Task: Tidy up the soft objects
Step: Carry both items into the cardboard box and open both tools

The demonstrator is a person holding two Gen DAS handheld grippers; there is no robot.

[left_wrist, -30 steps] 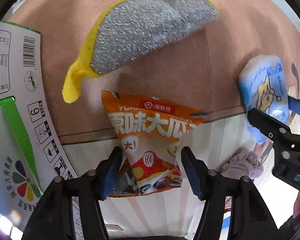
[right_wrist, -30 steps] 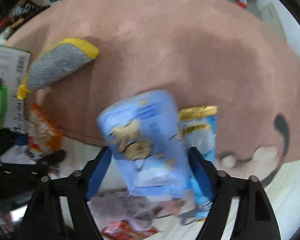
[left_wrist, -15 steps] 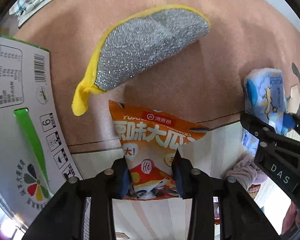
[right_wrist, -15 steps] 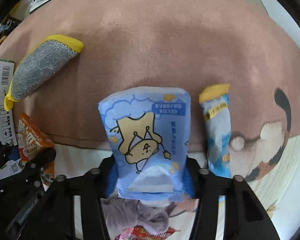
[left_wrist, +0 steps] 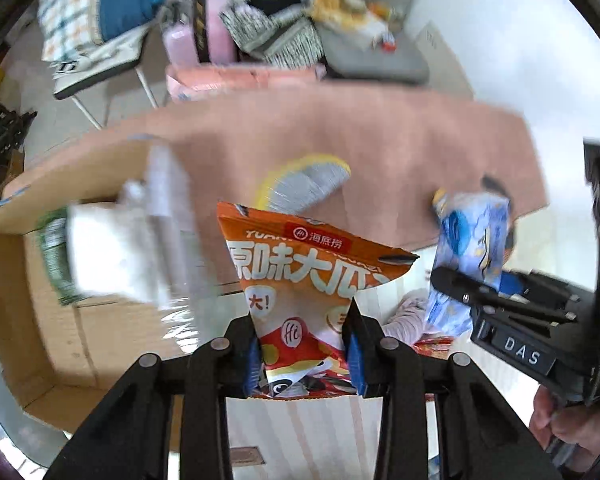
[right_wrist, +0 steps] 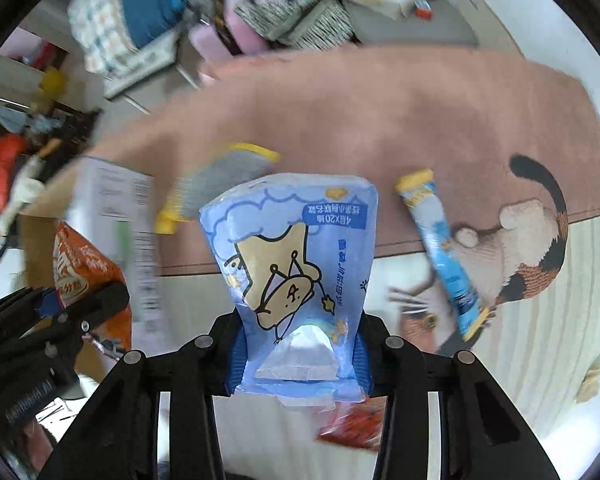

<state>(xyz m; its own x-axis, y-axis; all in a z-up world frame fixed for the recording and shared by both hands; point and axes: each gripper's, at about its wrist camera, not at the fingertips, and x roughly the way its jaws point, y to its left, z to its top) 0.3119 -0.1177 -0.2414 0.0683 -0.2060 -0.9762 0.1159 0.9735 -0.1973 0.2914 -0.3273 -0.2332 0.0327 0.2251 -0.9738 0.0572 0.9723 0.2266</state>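
Observation:
My left gripper (left_wrist: 305,354) is shut on an orange snack bag (left_wrist: 300,264) and holds it lifted above the floor. My right gripper (right_wrist: 298,356) is shut on a blue tissue pack (right_wrist: 296,264), also lifted. Each gripper shows in the other's view: the tissue pack (left_wrist: 468,248) at the right, the orange bag (right_wrist: 84,264) at the left. A grey and yellow scouring sponge (left_wrist: 304,186) lies on the pink rug (left_wrist: 400,148). A blue and yellow stick pouch (right_wrist: 440,248) lies at the rug's edge.
An open cardboard box (left_wrist: 32,280) with a white carton (left_wrist: 112,252) in it stands at the left. A lilac cloth (left_wrist: 404,312) and a red packet (right_wrist: 352,424) lie on the striped floor. Chairs and clutter (left_wrist: 260,20) stand beyond the rug.
My left gripper closed on the orange snack bag. Both grippers have risen with their loads, so the view now takes in the room and the box.

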